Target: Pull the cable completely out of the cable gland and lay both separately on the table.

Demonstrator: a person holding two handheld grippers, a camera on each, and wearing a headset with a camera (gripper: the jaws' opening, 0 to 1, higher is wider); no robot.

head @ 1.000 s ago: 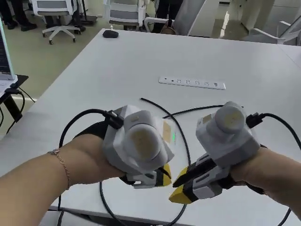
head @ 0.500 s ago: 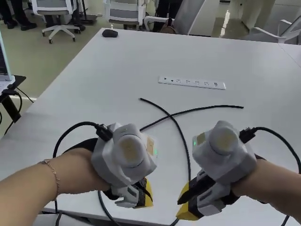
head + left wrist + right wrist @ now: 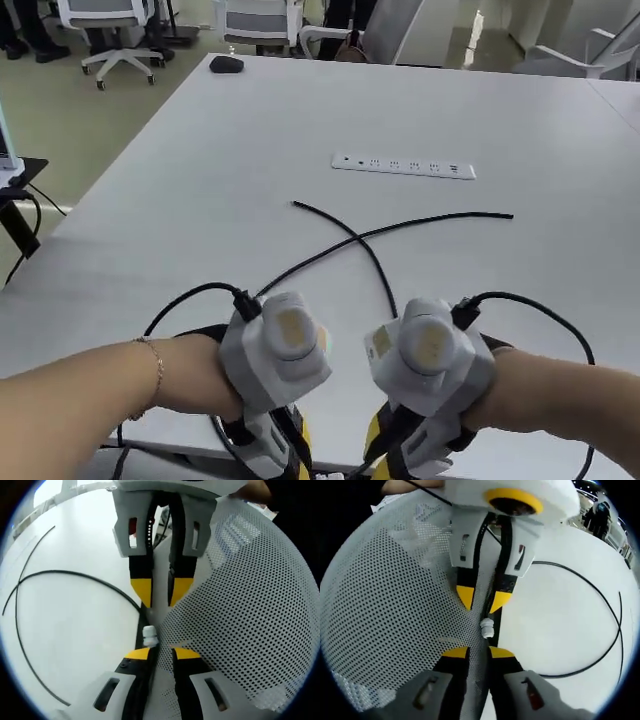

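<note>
left gripper [image 3: 161, 654]: jaws down to a narrow slit, tips right at the cable gland [image 3: 150, 636]. Can't tell if it's clamped on anything.
right gripper [image 3: 477, 653]: same narrow slit, tip-to-tip with the left. Grip also unclear.
gland: small and white, between the two pairs of tips, at the near edge of the table [image 3: 200, 200].
cable [image 3: 430, 224]: black, runs from the gland out onto the table, strands crossing.
step: looks like the gland isn't off yet, pull pending.
next: one pair pins the gland, the other pins the cable, then a straight pull apart and lay both down.
in the way: crossed strands may drag; perforated white surface [image 3: 250, 605] under the work, off the tabletop.
around: power strip [image 3: 403, 167] well clear.
</note>
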